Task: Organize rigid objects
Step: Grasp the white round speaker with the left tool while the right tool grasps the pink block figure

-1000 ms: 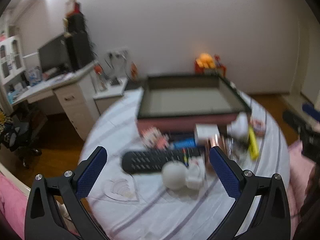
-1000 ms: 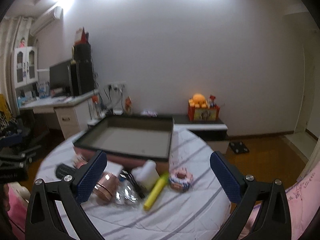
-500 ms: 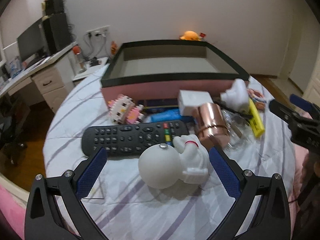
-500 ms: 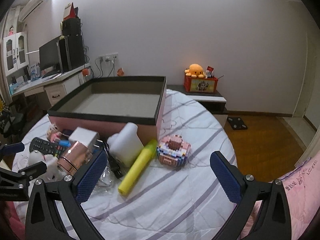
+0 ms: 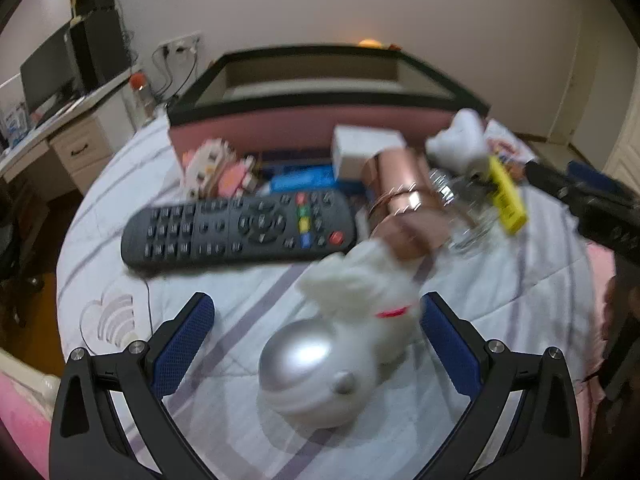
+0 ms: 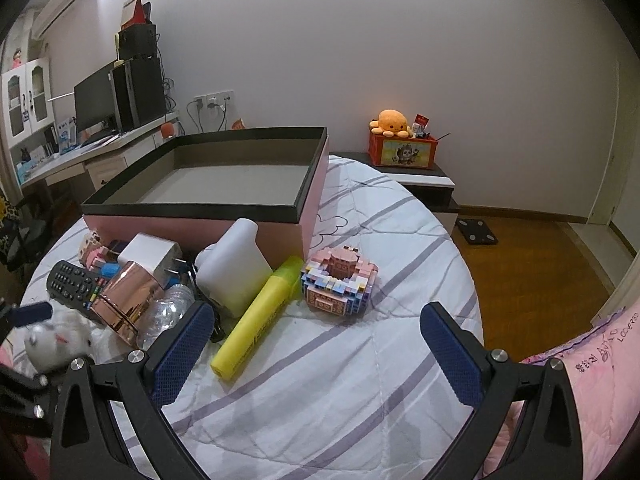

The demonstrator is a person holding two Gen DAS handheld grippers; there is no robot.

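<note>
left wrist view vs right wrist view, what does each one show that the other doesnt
Only the left wrist view shows the white astronaut figure up close, lying between the open left gripper fingers, and the remote's full button face.

Only the right wrist view shows the pastel brick-built model, the orange plush octopus on a red box, the wood floor and the open right gripper over bare bedding.

Both show the pink box, rose-gold cylinder, yellow highlighter, white bottle and white charger.
</note>
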